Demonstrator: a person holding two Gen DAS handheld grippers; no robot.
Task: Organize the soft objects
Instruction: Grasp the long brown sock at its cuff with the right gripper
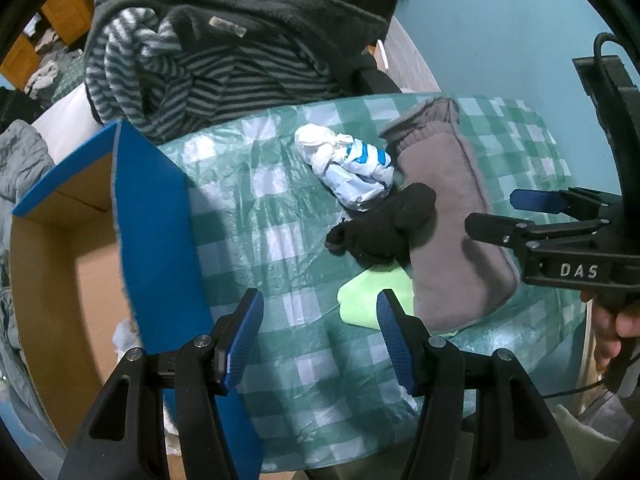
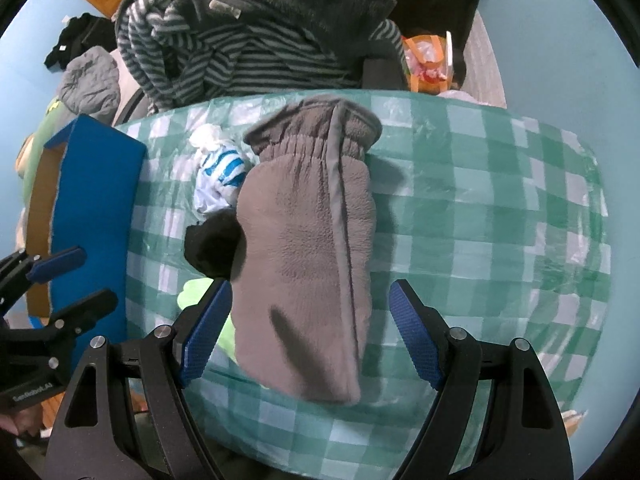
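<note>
Right tongs (image 2: 310, 338) agape, pointing down, straddling grey mitten (image 2: 308, 240).

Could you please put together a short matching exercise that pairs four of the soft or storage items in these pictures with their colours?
Things:
1. mitten
2. small rolled sock
3. bundled cloth
4. box at the table's edge

Colours:
A. white with bright blue stripes
B. blue outside, brown cardboard inside
C. grey-brown fleece
D. black

Pairs: 1-C, 2-D, 3-A, 4-B.
</note>
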